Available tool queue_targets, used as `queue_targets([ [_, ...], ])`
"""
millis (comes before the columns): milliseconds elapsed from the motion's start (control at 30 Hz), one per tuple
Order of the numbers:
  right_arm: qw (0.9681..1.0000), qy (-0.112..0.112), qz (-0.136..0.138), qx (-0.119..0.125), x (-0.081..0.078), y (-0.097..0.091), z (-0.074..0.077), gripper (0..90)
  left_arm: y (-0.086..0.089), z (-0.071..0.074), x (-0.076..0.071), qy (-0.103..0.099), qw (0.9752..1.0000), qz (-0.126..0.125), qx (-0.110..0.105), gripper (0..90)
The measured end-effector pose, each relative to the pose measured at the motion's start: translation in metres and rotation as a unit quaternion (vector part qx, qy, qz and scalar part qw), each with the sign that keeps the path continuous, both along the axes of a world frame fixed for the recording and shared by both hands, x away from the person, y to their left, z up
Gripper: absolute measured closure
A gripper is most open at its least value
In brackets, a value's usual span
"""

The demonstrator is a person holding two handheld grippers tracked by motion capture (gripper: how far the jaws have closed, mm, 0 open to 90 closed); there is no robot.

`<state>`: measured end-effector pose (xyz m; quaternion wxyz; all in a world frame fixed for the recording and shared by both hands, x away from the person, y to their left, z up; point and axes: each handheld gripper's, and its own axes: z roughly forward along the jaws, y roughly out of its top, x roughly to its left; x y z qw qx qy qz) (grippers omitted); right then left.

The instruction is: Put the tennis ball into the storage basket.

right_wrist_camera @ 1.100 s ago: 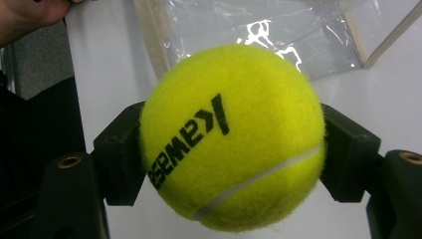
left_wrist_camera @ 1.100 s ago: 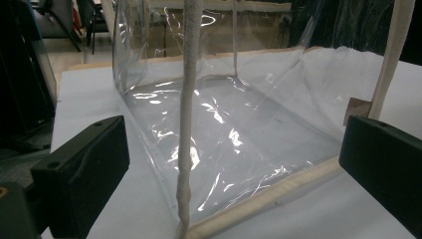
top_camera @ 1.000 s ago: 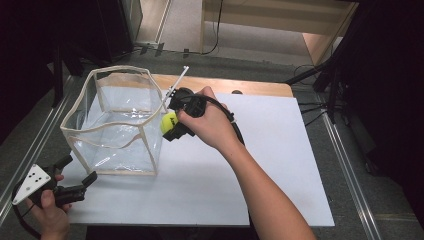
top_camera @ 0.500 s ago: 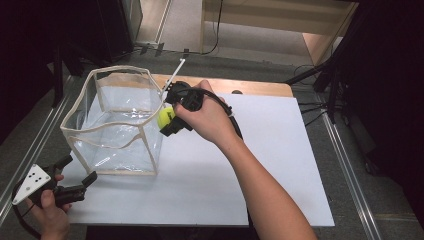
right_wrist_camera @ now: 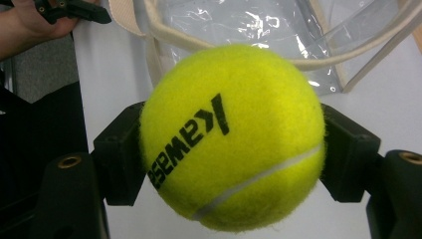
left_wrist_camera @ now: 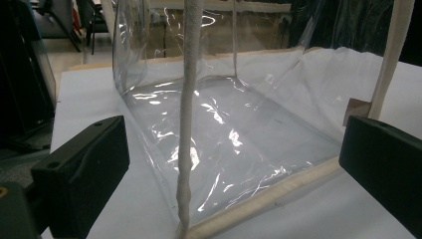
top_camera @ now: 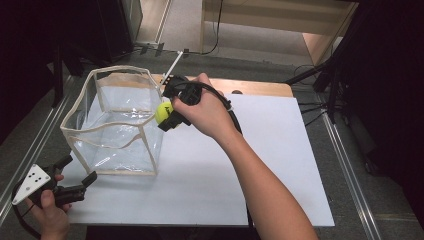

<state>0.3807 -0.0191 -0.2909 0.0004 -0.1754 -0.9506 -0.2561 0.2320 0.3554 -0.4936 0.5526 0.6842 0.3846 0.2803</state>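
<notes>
Right gripper [top_camera: 165,116]: its two black jaws are clamped on the tennis ball [top_camera: 163,112], one pad on each side, seen plainly in the right gripper view [right_wrist_camera: 231,142].
Tennis ball: yellow, with black lettering and a white seam [right_wrist_camera: 230,137]; it sits squarely between the right gripper's pads and bulges out past them toward the camera.
Ball against the bag: in the high view the ball hangs at the right-hand upper rim of the clear plastic bag [top_camera: 115,125], just beside its cream trim; whether it touches the rim cannot be told. In the right gripper view the bag's open top [right_wrist_camera: 259,30] lies just beyond the ball.
Left gripper [top_camera: 75,172]: held low at the table's near left corner, jaws standing wide apart with nothing between the pads [left_wrist_camera: 82,172].
Bag from the left gripper: its near corner seam [left_wrist_camera: 186,124] stands upright just ahead of the open jaws.
Table [top_camera: 280,165]: white top, under both grippers.
</notes>
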Motion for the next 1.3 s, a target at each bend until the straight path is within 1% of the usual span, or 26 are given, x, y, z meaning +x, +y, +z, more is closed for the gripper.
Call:
queue_targets([
  [100,1.0000,-0.003,0.001,0.001,0.002,0.000,0.003,24.0,0.000,0.000,0.000,0.000,1.0000,0.000,-0.001,0.0],
  [133,1.0000,0.001,-0.001,0.001,0.002,0.001,0.005,24.0,0.000,0.000,0.000,0.000,1.0000,0.000,-0.001,0.0],
  [233,1.0000,-0.005,-0.002,0.002,0.003,0.003,0.009,24.0,0.000,0.000,0.000,0.000,1.0000,0.000,-0.001,0.0],
  [300,1.0000,-0.002,0.000,0.001,0.004,0.003,0.010,24.0,0.000,0.000,0.000,0.000,1.0000,-0.001,-0.001,0.0],
  [467,1.0000,-0.008,0.003,-0.001,0.006,0.008,0.016,24.0,0.000,0.000,0.000,0.000,1.0000,-0.001,-0.001,0.0],
  [567,1.0000,-0.005,0.003,-0.001,0.007,0.010,0.019,24.0,0.000,0.000,0.000,0.000,1.0000,-0.001,-0.002,0.0],
  [600,1.0000,-0.009,0.003,-0.001,0.009,0.012,0.021,24.0,0.000,0.000,0.000,0.000,1.0000,-0.001,-0.002,0.0],
  [667,1.0000,-0.009,0.004,-0.001,0.010,0.014,0.023,24.0,0.000,0.000,0.000,0.000,1.0000,-0.001,-0.002,0.0],
  [900,0.9999,-0.013,0.006,-0.003,0.013,0.020,0.026,24.0,0.001,0.000,0.000,0.001,1.0000,-0.002,-0.003,0.0],
  [1033,0.9999,-0.012,0.007,-0.005,0.015,0.025,0.028,24.0,0.001,0.000,0.000,0.001,1.0000,-0.001,-0.005,0.0],
  [1067,0.9999,-0.013,0.006,-0.009,0.017,0.027,0.029,24.0,0.001,0.000,0.000,0.001,1.0000,-0.002,-0.005,0.0],
  [1133,0.9999,-0.011,0.006,-0.008,0.017,0.029,0.029,24.0,0.001,0.000,0.000,0.002,1.0000,-0.001,-0.006,0.0],
  [1167,0.9998,-0.013,0.009,-0.009,0.019,0.029,0.029,24.0,0.001,0.000,0.000,0.001,1.0000,-0.001,-0.006,0.0],
  [1200,0.9999,-0.010,0.006,-0.008,0.019,0.031,0.030,24.0,0.001,0.000,0.000,0.001,1.0000,-0.001,-0.006,0.0],
  [1300,0.9999,-0.012,0.007,-0.009,0.021,0.036,0.032,24.0,0.001,0.000,0.000,0.002,1.0000,-0.001,-0.006,0.0],
])
